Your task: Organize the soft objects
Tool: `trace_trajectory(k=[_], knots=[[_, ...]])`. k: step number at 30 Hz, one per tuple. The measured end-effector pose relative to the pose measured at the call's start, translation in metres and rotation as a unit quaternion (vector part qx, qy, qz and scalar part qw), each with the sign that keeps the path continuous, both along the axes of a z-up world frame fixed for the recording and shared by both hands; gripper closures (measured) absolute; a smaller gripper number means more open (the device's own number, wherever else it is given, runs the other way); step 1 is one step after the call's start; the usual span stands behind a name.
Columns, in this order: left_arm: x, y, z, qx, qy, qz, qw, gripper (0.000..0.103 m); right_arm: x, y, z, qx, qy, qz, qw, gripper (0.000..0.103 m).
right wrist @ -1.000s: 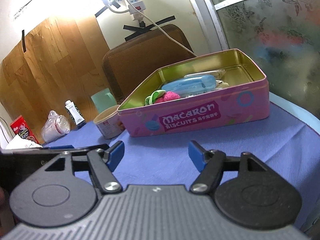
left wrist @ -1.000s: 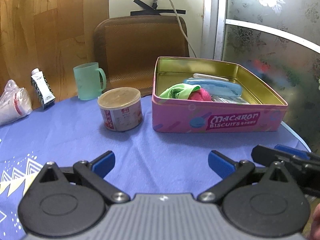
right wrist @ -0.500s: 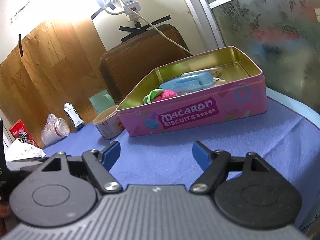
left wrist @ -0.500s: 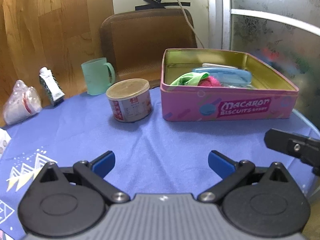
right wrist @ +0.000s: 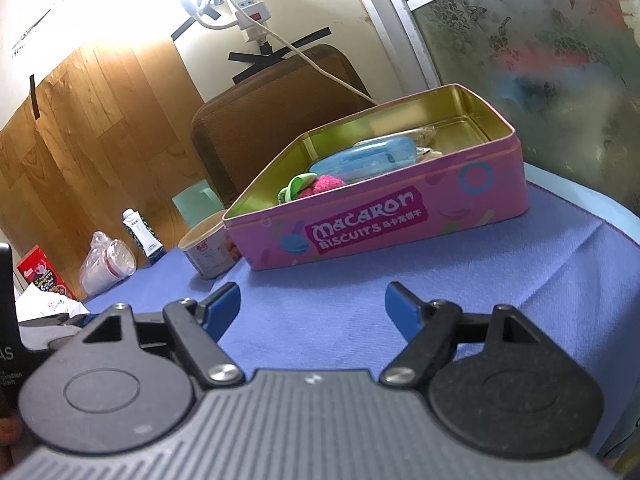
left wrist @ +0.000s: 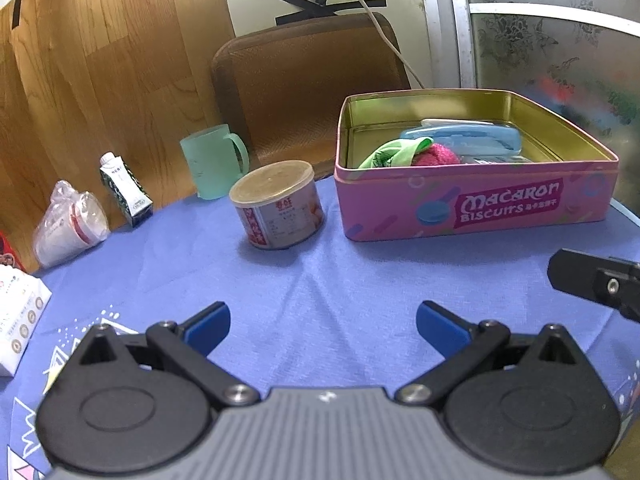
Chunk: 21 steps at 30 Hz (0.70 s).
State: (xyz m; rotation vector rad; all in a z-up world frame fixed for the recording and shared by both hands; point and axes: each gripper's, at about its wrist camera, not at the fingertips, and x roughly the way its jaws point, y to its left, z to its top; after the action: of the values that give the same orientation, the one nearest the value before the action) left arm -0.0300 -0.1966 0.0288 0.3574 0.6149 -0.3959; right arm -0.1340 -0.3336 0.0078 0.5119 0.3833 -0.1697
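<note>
We hold our left tongs (left wrist: 322,322) released, blue fingertips (left wrist: 208,326) spread wide over the blue cloth-covered counter (left wrist: 320,272), nothing between them. Our right tongs (right wrist: 314,306) are released too, empty above the same cloth, and part of their black body shows at the right edge of the left wrist view.

Ahead of both sits the open pink rectangular "Macaron Biscuits" tin (left wrist: 476,204), gold inside. In it we see the soft things: a crumpled lime-green cloth (left wrist: 390,154) touching a fuzzy pink bundle (left wrist: 440,155) near the tin's front wall, and behind them a light-blue plastic-wrapped packet (left wrist: 460,136) (what it contains we cannot tell).

Just left of the tin stands a short round can with a beige lid and red-and-white label (left wrist: 278,204). Behind that is a frosted mint-green mug (left wrist: 212,162), then a small dark-and-white drink carton (left wrist: 126,188) and a clear plastic bag of cups (left wrist: 70,224) further left, before a brown chair back (left wrist: 312,84).
</note>
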Motion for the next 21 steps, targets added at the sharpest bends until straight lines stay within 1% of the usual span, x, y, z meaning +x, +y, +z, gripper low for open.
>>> trace_trajectory(k=[6,10,15,21], knots=[[-0.0029,-0.0021,0.0005,0.02,0.0,0.007,0.9998,0.0,-0.001,-0.001,-0.0004,0.003,-0.001,-0.001,1.0,0.021],[-0.0022,0.0004,0.002,0.016,0.012,0.007,0.9998,0.0,-0.0014,-0.0013,-0.0004,0.003,-0.002,-0.001,1.0,0.021],[-0.0051,0.0006,0.0028,0.022,0.009,0.009,0.9997,0.0,-0.0013,-0.0011,-0.0006,0.004,-0.002,0.0,1.0,0.021],[-0.0065,-0.0001,0.0027,0.021,0.016,0.005,0.9996,0.0,-0.0011,-0.0017,-0.001,0.008,0.0,0.001,1.0,0.021]])
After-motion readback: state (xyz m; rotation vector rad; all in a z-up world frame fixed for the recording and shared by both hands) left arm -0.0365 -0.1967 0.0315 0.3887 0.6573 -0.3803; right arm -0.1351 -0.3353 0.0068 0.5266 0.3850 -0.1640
